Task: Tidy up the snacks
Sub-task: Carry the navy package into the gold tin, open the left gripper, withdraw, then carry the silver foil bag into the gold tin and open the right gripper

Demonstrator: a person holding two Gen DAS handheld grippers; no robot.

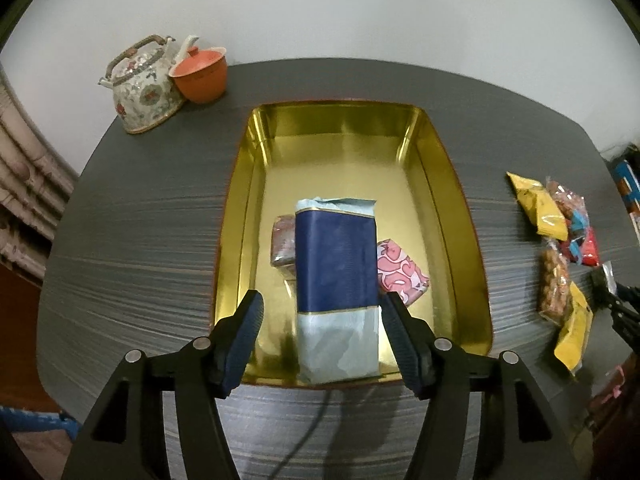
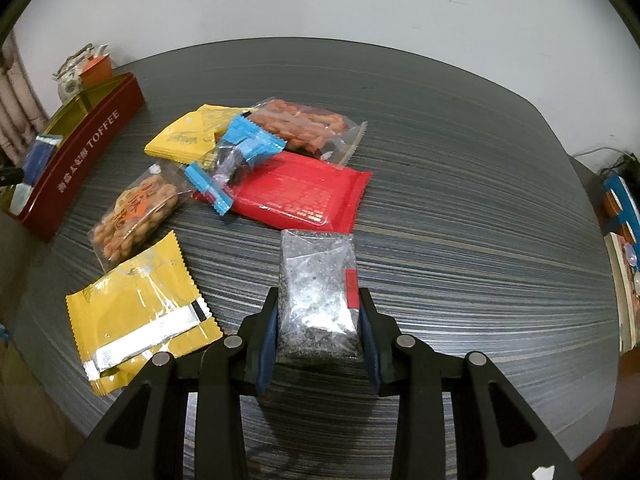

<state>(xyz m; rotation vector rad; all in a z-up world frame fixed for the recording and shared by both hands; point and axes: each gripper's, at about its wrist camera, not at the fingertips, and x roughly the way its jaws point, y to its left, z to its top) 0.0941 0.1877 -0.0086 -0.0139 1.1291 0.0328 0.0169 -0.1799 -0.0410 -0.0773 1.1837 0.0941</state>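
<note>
We count 3 snacks in the tin [image 1: 448,168]; left tool [image 1: 320,316] released, right tool [image 2: 318,320] clamps the grey packet [image 2: 316,292]; 6 remain on the desk [image 2: 440,160].

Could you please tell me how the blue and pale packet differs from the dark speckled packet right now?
The blue and pale packet lies in the gold-lined tin, atop two smaller wrapped snacks; the dark speckled packet is over the bare table. The first sits free between the open left tongs; the right tongs clamp the second. The first is opaque, the second clear. Both are oblong.
</note>
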